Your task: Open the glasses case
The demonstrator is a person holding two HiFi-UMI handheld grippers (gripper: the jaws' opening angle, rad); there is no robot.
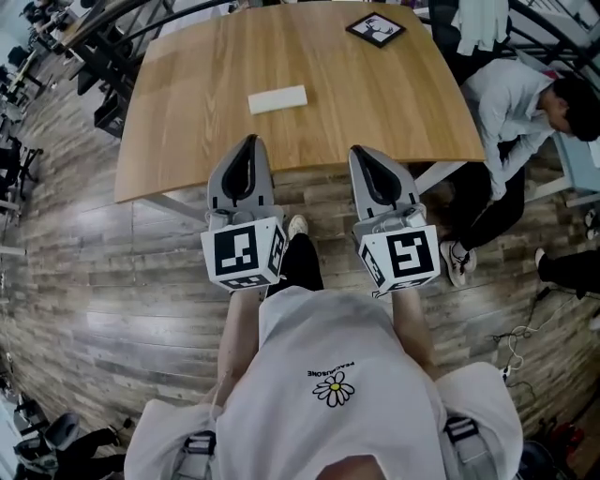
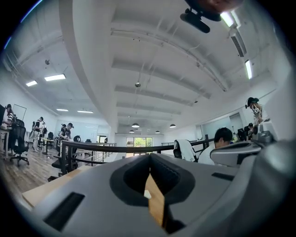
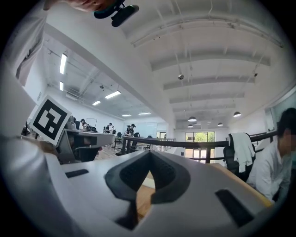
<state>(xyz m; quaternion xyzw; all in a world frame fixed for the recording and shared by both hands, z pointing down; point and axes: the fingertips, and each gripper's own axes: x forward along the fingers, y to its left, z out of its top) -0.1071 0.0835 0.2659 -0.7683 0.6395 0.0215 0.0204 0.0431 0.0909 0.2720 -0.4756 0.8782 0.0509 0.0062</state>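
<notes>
The glasses case [image 1: 277, 99] is a white oblong box lying closed on the wooden table [image 1: 206, 103], a little left of centre. My left gripper [image 1: 249, 142] is held level over the table's near edge, pointing toward the case and well short of it. It is shut with nothing in it. My right gripper [image 1: 360, 152] is alongside it to the right, also shut and empty. In the left gripper view the jaws [image 2: 149, 156] meet, and a small white piece of the case [image 2: 147, 194] shows below them. The right gripper view shows closed jaws [image 3: 149, 153] over the tabletop.
A black-framed picture [image 1: 375, 29] lies at the table's far right. A person in a white top [image 1: 520, 103] sits at the right side of the table. Office chairs [image 1: 19, 155] stand on the plank floor to the left. A dark railing [image 2: 115, 149] runs behind the table.
</notes>
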